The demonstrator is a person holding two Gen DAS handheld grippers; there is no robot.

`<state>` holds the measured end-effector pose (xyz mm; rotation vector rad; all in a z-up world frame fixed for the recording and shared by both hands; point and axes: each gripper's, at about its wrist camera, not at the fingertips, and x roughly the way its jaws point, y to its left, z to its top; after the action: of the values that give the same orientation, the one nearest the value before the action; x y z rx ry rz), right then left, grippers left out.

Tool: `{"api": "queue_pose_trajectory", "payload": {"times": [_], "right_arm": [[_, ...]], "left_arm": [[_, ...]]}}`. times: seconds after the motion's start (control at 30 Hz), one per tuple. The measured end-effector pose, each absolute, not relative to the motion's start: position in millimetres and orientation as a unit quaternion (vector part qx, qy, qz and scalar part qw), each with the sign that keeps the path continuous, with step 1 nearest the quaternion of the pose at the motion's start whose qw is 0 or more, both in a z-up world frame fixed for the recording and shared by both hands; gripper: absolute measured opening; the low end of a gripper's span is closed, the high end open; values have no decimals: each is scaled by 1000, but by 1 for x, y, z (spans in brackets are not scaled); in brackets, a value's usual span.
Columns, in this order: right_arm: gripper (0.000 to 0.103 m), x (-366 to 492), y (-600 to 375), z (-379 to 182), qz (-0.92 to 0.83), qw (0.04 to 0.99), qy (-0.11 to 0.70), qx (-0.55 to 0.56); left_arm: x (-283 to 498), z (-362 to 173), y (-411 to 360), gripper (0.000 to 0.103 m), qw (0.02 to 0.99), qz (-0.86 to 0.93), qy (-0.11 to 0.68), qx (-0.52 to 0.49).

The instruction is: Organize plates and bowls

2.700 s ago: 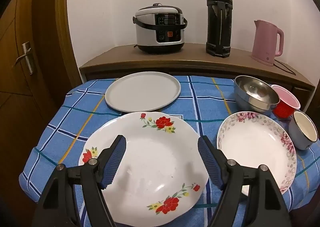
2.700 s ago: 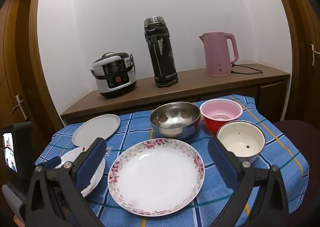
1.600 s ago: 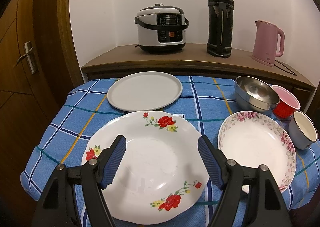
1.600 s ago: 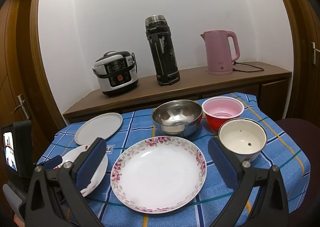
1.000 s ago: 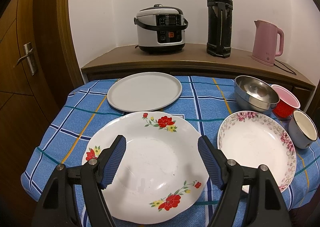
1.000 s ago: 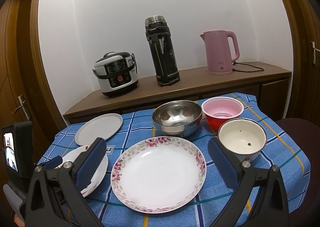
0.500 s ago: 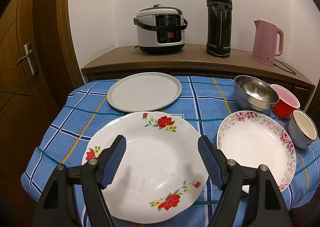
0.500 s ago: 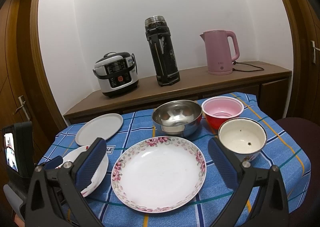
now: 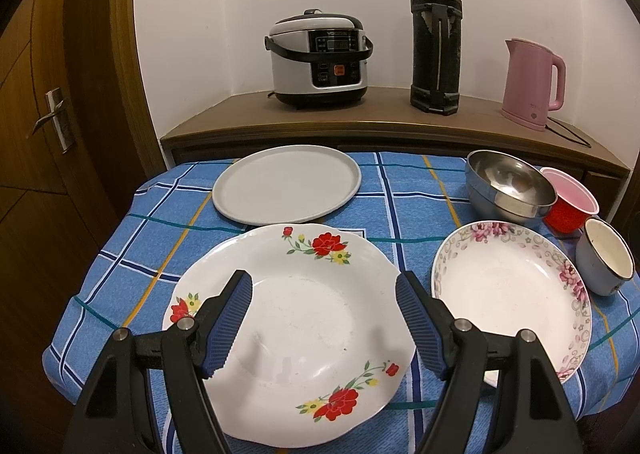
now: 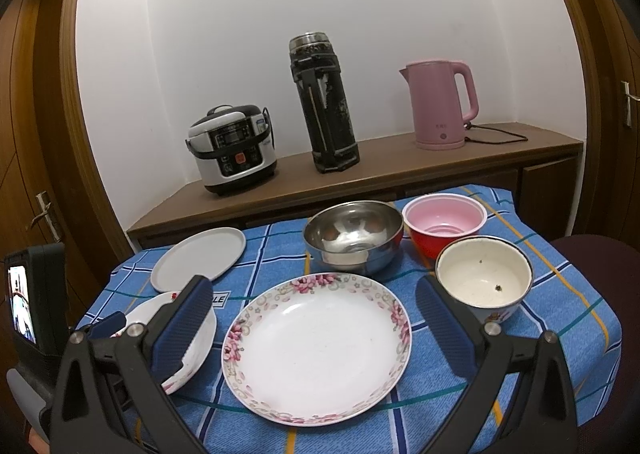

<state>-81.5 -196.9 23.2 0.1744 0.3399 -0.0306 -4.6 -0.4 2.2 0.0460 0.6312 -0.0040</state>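
Note:
On the blue checked tablecloth (image 9: 408, 190) lie a plain grey plate (image 9: 286, 184) at the back left, a white plate with red flowers (image 9: 304, 326) in front, and a pink-flowered plate (image 9: 508, 290) (image 10: 318, 344) to its right. A steel bowl (image 10: 354, 234), a red bowl with pink inside (image 10: 444, 220) and a cream enamel bowl (image 10: 484, 280) stand at the right. My left gripper (image 9: 323, 312) is open and empty above the red-flowered plate. My right gripper (image 10: 313, 308) is open and empty above the pink-flowered plate.
A wooden sideboard (image 9: 384, 118) behind the table carries a rice cooker (image 9: 320, 58), a tall black flask (image 9: 436, 42) and a pink kettle (image 9: 530, 84) with its cord. Wooden doors stand at both sides. The left gripper's body (image 10: 36, 302) shows at the left of the right wrist view.
Almost nothing differs. Both grippers have stayed open over their plates, with only slight drift of the views. No dish has moved.

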Motion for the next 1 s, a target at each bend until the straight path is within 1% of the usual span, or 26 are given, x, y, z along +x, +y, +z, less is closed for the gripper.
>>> {"api": "queue_pose_trajectory", "payload": {"times": [0.53, 0.6, 0.63, 0.73, 0.83, 0.9, 0.97, 1.0], "right_arm": [[103, -82, -209, 21, -29, 983, 167, 76], [99, -82, -215, 18, -36, 982, 169, 76], [95, -82, -218, 16, -38, 981, 173, 78], [92, -78, -227, 10, -34, 977, 190, 92], [84, -75, -229, 7, -21, 975, 197, 96], [83, -72, -225, 5, -11, 975, 201, 92], [72, -66, -220, 2, 6, 973, 211, 91], [70, -63, -216, 2, 16, 972, 217, 90]], "left_arm": [[2, 0, -8, 76, 947, -40, 316, 26], [3, 1, -10, 76, 948, -49, 314, 31], [4, 1, -10, 76, 948, -51, 312, 32], [6, 3, -1, 76, 949, -51, 308, 29], [6, 5, 16, 76, 951, -36, 305, 26], [6, 6, 26, 76, 953, -25, 301, 31], [5, 6, 36, 76, 953, -22, 301, 34], [5, 7, 43, 76, 953, -20, 301, 31]]}}
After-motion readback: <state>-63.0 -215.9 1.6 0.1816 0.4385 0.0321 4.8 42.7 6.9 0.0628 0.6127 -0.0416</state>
